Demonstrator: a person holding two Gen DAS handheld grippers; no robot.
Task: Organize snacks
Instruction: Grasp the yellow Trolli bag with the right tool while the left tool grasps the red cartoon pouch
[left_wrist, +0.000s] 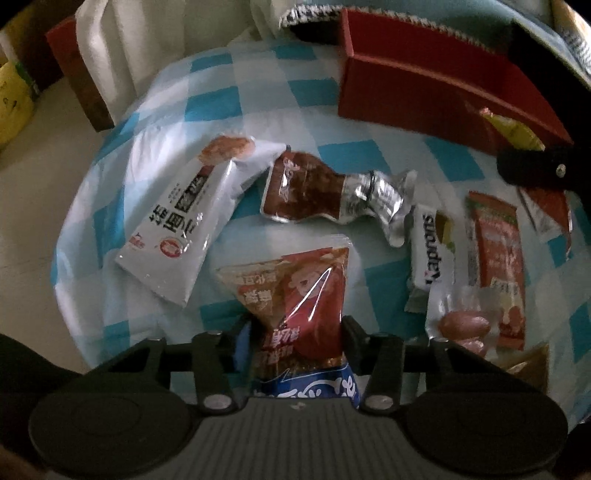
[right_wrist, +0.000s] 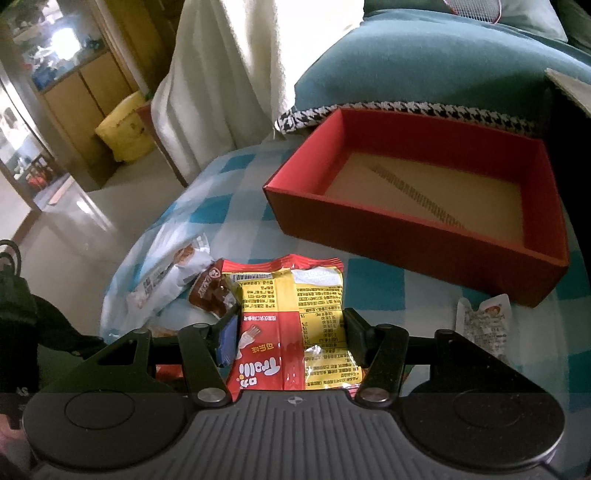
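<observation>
A blue-checked cloth (right_wrist: 236, 221) covered the table, with an open red box (right_wrist: 417, 206) at its far side, nothing lying between box and packets. The left gripper (left_wrist: 297, 332) pinched a red snack packet (left_wrist: 295, 291); white (left_wrist: 173, 229) and brown (left_wrist: 295, 188) packets lay beyond. The right gripper (right_wrist: 291, 332) clamped a red-and-yellow packet (right_wrist: 291, 314) short of the box.
</observation>
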